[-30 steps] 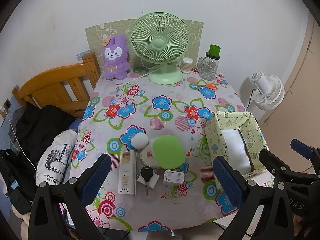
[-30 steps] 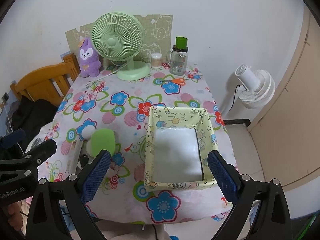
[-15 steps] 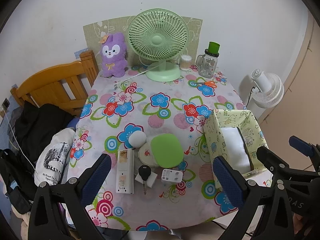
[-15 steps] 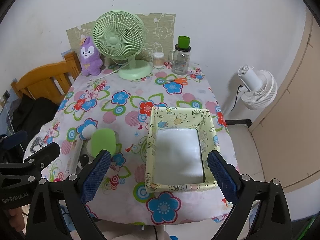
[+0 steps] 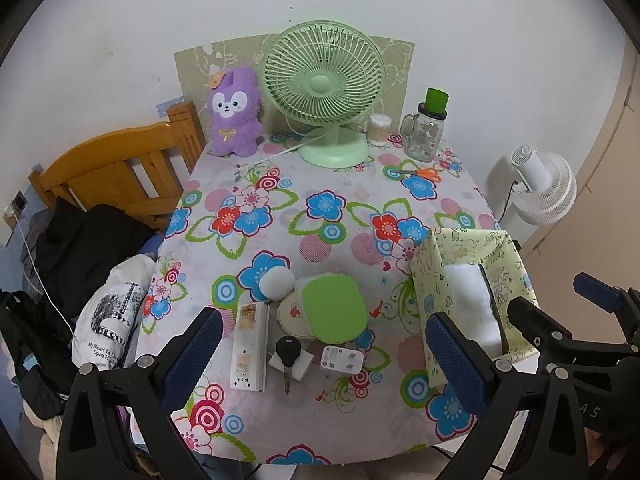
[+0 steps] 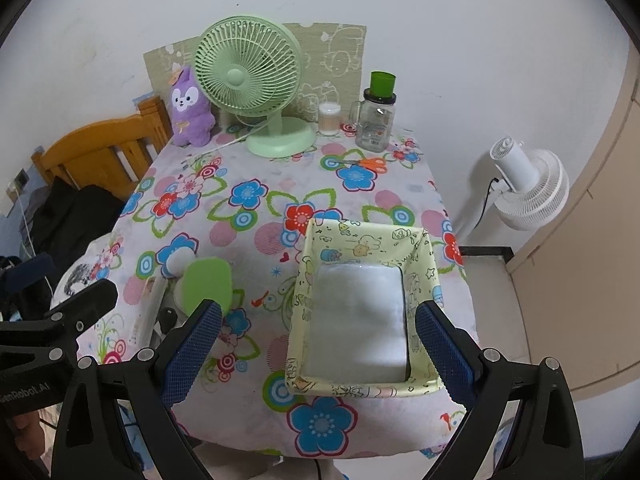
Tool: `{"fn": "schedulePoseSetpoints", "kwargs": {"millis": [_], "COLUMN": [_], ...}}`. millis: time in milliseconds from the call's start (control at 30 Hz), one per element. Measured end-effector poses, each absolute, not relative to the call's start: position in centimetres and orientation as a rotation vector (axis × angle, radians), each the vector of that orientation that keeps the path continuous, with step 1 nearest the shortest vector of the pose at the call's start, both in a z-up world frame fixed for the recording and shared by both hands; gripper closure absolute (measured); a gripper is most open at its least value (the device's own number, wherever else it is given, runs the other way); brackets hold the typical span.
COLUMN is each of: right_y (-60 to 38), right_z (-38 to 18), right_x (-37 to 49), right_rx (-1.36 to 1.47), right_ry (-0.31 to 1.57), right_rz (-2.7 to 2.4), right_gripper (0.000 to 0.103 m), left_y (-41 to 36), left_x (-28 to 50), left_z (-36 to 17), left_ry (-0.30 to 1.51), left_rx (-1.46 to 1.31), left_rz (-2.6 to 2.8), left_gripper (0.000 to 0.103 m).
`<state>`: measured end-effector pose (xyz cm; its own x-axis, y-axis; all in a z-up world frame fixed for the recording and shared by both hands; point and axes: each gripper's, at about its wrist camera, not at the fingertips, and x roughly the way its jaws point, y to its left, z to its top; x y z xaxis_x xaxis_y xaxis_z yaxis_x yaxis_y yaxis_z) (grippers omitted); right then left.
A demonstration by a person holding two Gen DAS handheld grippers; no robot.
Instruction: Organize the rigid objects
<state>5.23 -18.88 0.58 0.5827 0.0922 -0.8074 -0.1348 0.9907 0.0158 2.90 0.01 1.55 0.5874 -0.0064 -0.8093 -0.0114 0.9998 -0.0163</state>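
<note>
Both tools hover above the near edge of the surface (image 5: 320, 208), each with its jaws wide apart and empty: the left hand-held gripper (image 5: 320, 356) over the cluster of small items, the right hand-held gripper (image 6: 316, 344) over the yellow fabric box (image 6: 424, 248).

The items lie close together: a white power strip (image 5: 250, 346), a black key (image 5: 287, 354) on a white block, a white plug adapter (image 5: 342, 360), a green lid (image 5: 334, 306) on round tins, and a white ball (image 5: 276, 284).

Probably the first pick is about to begin. The adapter looks easiest, since it stands free; a straight descent with the fingers across its short sides should avoid nudging the key.

The flowered cloth may slip. Behind stand a green fan (image 5: 322, 88), a purple plush (image 5: 234, 114) and a jar (image 5: 426, 130); a wooden bed frame (image 5: 120, 172) sits left.
</note>
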Motion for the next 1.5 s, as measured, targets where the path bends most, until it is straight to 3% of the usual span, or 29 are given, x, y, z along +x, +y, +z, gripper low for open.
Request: {"fn": "schedulePoseSetpoints", "kwargs": {"millis": [567, 1500], "right_y": [-16.2, -5.5], "right_z": [0.4, -8.2], "right_x": [7.2, 12.7], "right_rx": [-0.053, -0.034], "right_ry": [0.959, 1.121], "right_rz": [0.151, 0.15], "right_gripper": [0.005, 0.005], "left_y": [2.7, 12.6], "left_x": [4.1, 9.9], "left_z": [0.7, -10.9], "left_ry": [0.959, 1.234], "left_rx": [-0.033, -0.076], "left_rz": [0.009, -0.05], "left_gripper": [0.001, 0.002]}}
